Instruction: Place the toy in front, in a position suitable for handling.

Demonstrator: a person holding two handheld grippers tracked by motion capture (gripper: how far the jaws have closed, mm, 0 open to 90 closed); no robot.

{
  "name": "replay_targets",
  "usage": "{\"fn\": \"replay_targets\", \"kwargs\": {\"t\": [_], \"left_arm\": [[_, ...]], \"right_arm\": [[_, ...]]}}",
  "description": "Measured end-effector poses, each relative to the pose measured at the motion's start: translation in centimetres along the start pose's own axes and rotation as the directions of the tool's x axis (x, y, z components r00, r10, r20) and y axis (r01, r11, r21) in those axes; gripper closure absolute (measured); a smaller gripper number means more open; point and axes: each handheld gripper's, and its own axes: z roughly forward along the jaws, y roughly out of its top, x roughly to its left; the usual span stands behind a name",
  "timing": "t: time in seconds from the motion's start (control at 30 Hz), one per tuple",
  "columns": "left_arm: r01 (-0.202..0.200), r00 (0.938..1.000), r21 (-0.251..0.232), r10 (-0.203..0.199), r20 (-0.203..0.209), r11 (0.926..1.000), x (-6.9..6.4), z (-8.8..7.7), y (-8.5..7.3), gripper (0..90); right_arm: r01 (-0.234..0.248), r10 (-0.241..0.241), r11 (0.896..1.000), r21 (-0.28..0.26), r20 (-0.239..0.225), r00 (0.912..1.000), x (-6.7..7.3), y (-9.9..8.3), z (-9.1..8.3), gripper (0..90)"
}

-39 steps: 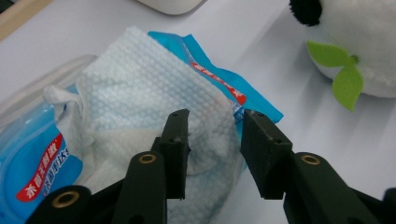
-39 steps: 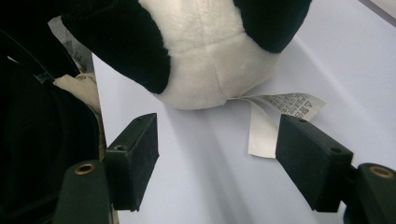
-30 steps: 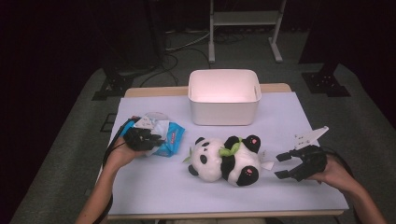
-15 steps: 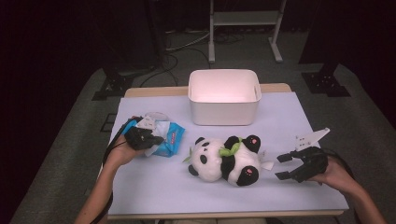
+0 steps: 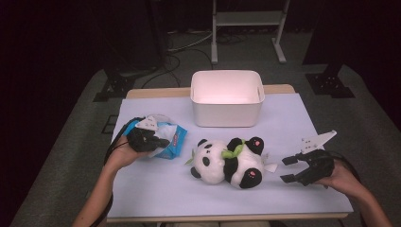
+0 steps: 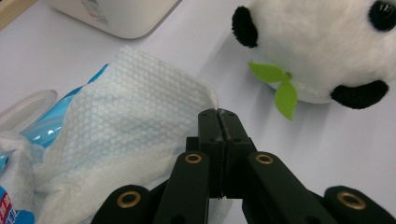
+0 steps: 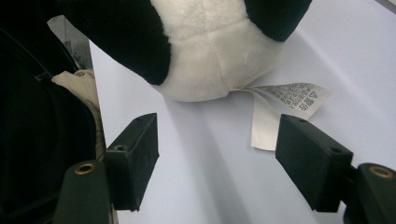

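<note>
- The left hand-held gripper (image 6: 218, 116), jaws just closed, pinches a wet wipe (image 6: 135, 121) by its edge at the bench's (image 5: 293, 118) left side; a thin bite could slip, or drag the wipes pack (image 5: 171, 139) along.
- The right hand-held gripper (image 5: 289, 169) stands wide near the plush panda (image 5: 229, 161).

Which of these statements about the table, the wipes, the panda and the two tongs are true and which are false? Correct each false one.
1. The left tongs are shut on the wet wipe. True; the jaws have just closed on its edge.
2. The right tongs grip the toy panda. False: they stand open beside it, apart from it.
3. The white bin holds the panda. False: the panda lies on the table in front of it.
4. A green leaf sits on the panda. True.
</note>
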Motion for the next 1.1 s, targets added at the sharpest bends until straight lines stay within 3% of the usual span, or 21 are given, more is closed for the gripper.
{"fn": "replay_targets", "kwargs": {"t": [0.23,0.57,0.83,1.03,1.1], "left_arm": [[0.024,0.9991,-0.029,-0.023,0.035,0.9993,-0.1,-0.4,0.3,89.8],[-0.003,0.9969,-0.028,0.005,0.078,0.9996,-0.9,-0.9,1.6,89.8],[-0.003,0.9950,-0.040,0.007,0.100,0.9992,-1.3,-1.2,2.2,89.8],[-0.001,0.9901,-0.051,0.008,0.140,0.9987,-1.5,-1.1,2.8,89.8],[-0.006,0.9856,-0.066,0.017,0.168,0.9978,-1.7,-1.1,3.3,89.8]], "right_arm": [[-0.001,0.001,1.000,0.000,-0.001,1.0000,0.0,0.0,-0.1,28.7],[0.000,0.000,1.000,-0.006,-0.005,1.0000,0.1,0.0,-0.1,28.7],[0.000,0.000,1.000,-0.008,-0.004,1.0000,0.1,-0.2,-0.1,28.7],[-0.001,0.001,1.000,-0.010,-0.001,1.0000,-0.1,-0.4,-0.3,28.7],[-0.002,0.001,1.000,-0.013,-0.001,1.0000,-0.1,-0.4,-0.3,28.7]]}}
